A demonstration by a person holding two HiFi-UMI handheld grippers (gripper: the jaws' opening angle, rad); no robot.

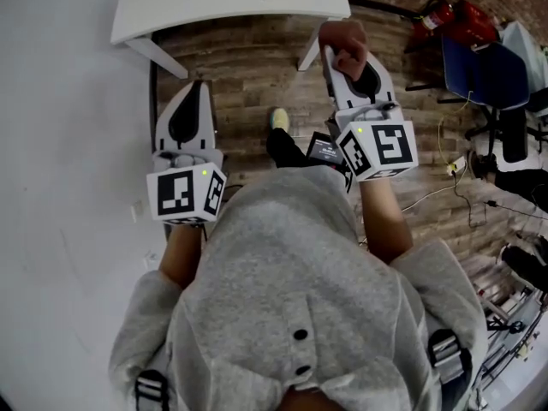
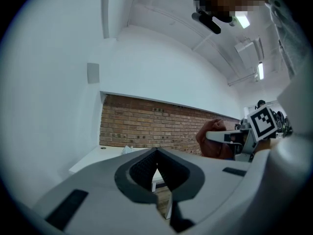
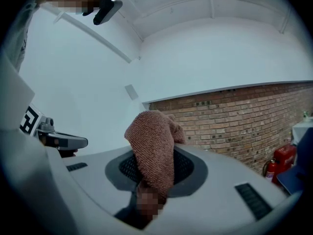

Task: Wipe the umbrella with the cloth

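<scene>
The brown knitted cloth is bunched at the tip of my right gripper, whose jaws are shut on it; in the right gripper view the cloth stands up between the dark pads and hangs over them. My left gripper is shut with nothing in it, its pads meeting at a point. Both grippers point level over the wooden floor toward a white table, the left one near the white wall. No umbrella shows in any view.
A brick wall runs behind the table, which carries a small pale object. To the right stand a red fire extinguisher, a blue chair and loose cables on the floor.
</scene>
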